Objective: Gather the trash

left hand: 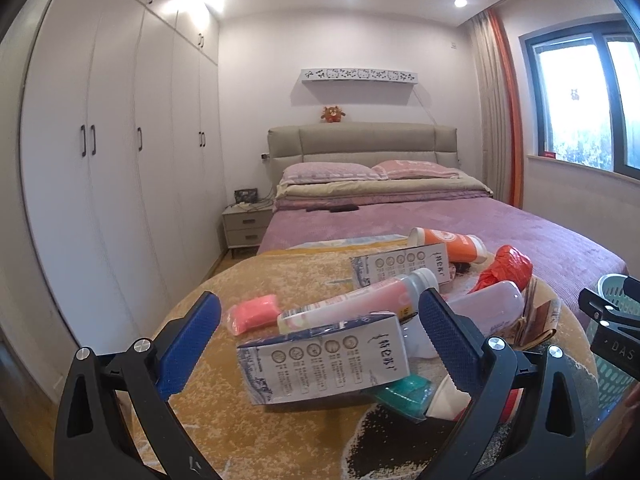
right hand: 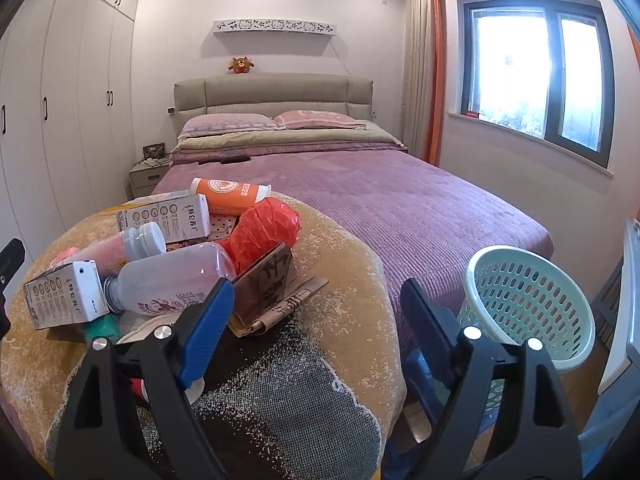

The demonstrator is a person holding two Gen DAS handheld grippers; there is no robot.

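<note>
the near milk carton (left hand: 324,360) is seen lying crosswise between the spread, empty jaws of the left gripper (left hand: 320,336) — the nearer one; the right gripper (right hand: 318,332), released, is held beside the basket (right hand: 532,304).

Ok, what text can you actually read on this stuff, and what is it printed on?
"特仑苏": near milk carton and far milk carton.
"DAS": black bracket at the right edge of the left wrist view.
Orange bottle label, cardboard characters, clear bottle print: too blurred or too small to read.
</note>
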